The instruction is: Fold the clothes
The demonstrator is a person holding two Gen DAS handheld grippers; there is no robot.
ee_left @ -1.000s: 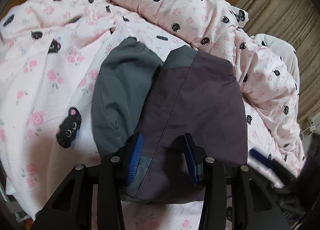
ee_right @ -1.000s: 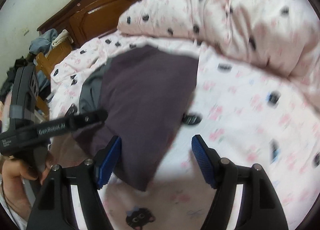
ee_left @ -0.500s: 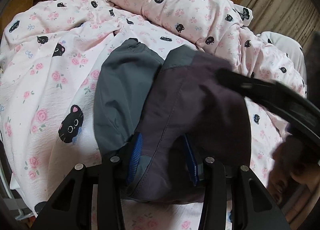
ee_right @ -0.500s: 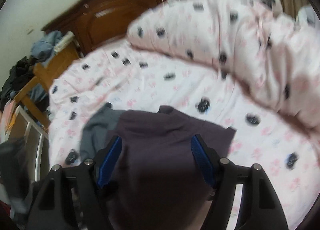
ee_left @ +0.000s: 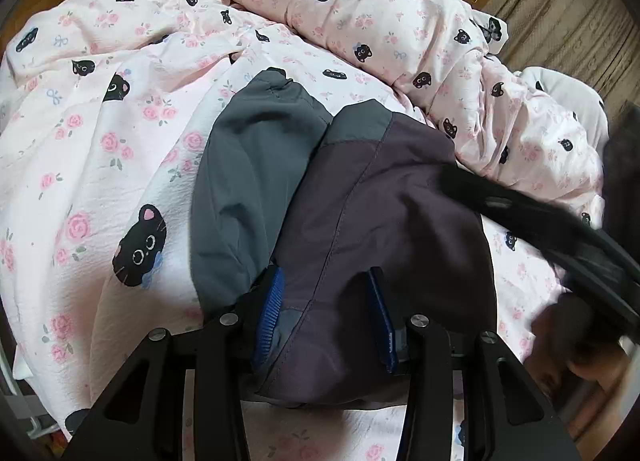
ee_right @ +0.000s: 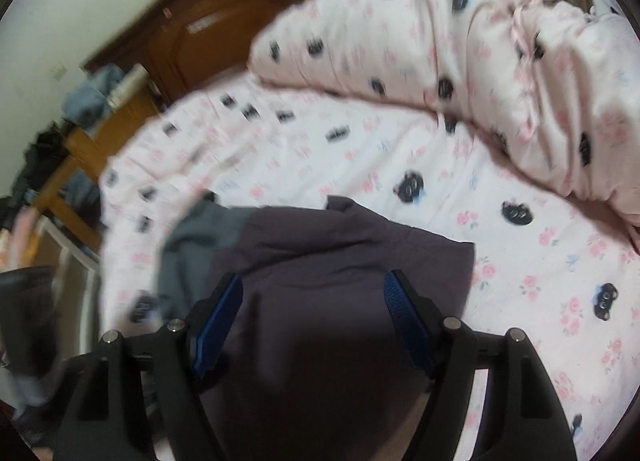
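Shorts [ee_left: 372, 221], dark purple with grey panels, lie on the bed [ee_left: 92, 165] toward its near edge, over the pink sheet with the black cat faces. They look doubled over already, one leg lapped on the other with the grey leg [ee_left: 244, 181] poking out to the side, so I'd say a fold is partly in hand and the cloth is being kept down flat while the next one gets set up.

Now the left tool [ee_left: 326, 315]: its blue pads sit on either side of a ridge of purple fabric at the near hem, jaws part closed, and the cloth bunches up between them. That reads as a pinch on the shorts, holding that end so it doesn't slide on the slippery sheet.

The right tool [ee_right: 316, 313] is over the other side of the garment, jaws well apart, purple fabric spread under and between the pads. No bunching there; I see nothing gripped, and whether the tips touch the cloth I can't tell through the blur. My guess is it's lining up for its own hold.

Beyond the shorts, the rolled quilt [ee_left: 380, 21] is heaped along the far edge of the bed, well clear of the work.
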